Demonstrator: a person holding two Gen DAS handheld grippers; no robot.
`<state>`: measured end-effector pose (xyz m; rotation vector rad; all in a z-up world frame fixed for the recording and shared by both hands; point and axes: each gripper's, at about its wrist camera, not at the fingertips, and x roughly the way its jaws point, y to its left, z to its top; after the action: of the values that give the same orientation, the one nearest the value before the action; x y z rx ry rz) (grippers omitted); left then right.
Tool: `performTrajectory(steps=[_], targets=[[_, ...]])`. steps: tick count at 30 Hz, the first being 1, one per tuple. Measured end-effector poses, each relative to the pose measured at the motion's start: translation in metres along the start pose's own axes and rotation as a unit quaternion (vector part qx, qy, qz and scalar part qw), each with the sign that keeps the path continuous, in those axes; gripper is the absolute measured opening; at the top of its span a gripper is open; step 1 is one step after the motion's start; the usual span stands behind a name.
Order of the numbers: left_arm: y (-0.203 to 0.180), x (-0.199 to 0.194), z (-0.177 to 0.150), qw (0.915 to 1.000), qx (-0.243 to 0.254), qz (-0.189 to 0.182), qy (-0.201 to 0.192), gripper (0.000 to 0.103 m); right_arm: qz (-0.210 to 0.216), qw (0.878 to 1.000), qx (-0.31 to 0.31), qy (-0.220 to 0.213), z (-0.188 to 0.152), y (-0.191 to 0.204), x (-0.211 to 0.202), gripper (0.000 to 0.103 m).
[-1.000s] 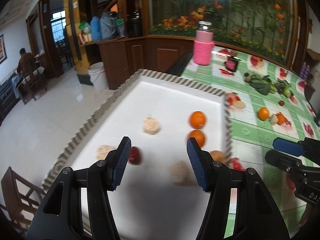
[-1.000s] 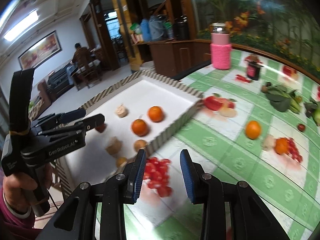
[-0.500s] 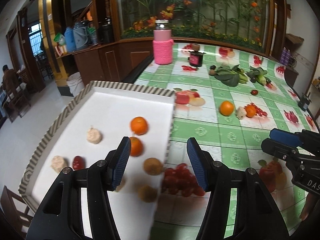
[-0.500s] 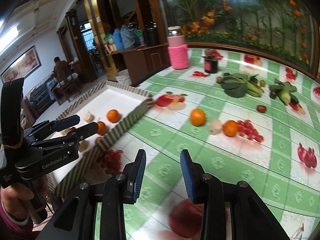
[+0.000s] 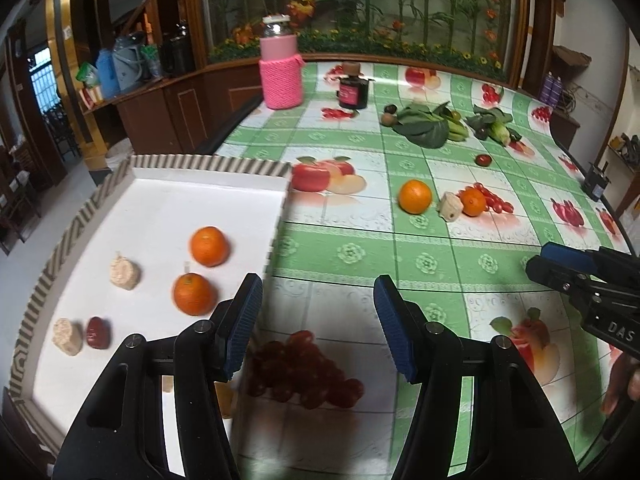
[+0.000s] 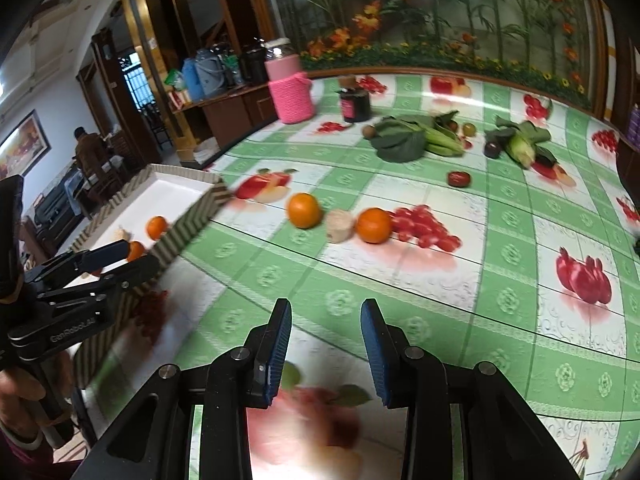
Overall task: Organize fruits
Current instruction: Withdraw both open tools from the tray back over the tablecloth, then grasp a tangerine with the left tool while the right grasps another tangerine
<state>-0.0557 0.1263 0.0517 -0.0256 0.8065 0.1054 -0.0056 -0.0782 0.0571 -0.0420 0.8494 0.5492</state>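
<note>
Right wrist view: the right gripper (image 6: pixel 324 344) is seen at the bottom centre, its jaws parted narrowly with nothing between them (only a printed apple on the tablecloth (image 6: pixel 400 304) lies blurred beneath). Up the frame from those jaws, slightly left of centre, a loose orange (image 6: pixel 304 210) rests on the cloth, a pale beige lump (image 6: pixel 340 225) just right of it, and a second orange (image 6: pixel 373 225) touching that lump's right side. These lie well apart from the jaws, almost straight ahead of them, so a forward reach would probably be called for. Being round, the oranges offer no long axis to line up with.

In the left wrist view the left gripper (image 5: pixel 316 328) is held at the bottom centre with jaws moderately open and empty. The same oranges sit in its upper right, off to the side, so the right hand is judged the better placed. At the left of that frame the white tray (image 5: pixel 208 162) already holds two oranges (image 5: pixel 209 246), two beige lumps (image 5: pixel 125 273) and a small dark red fruit (image 5: pixel 98 333).
</note>
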Motion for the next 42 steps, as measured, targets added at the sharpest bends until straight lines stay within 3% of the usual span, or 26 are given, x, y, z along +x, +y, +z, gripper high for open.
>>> performTrajectory(steps=[18,33,38,42], targets=[[-0.027,0.035,0.019,0.9987,0.006,-0.033,0.038,0.058,-0.023,0.999,0.012,0.018,0.004,-0.047,0.01,0.036],[-0.038,0.065,0.04,0.9963,-0.001,-0.046,0.073,0.058,-0.006,0.993,-0.108,0.055,0.049,-0.028,0.079,0.036],[-0.046,0.075,0.05,0.9955,0.009,-0.048,0.082,0.058,0.007,0.992,-0.116,0.048,0.058,-0.029,0.091,0.036],[-0.052,0.09,0.058,0.995,0.012,-0.044,0.089,0.058,0.029,0.996,-0.08,0.036,0.058,-0.039,0.089,0.031]])
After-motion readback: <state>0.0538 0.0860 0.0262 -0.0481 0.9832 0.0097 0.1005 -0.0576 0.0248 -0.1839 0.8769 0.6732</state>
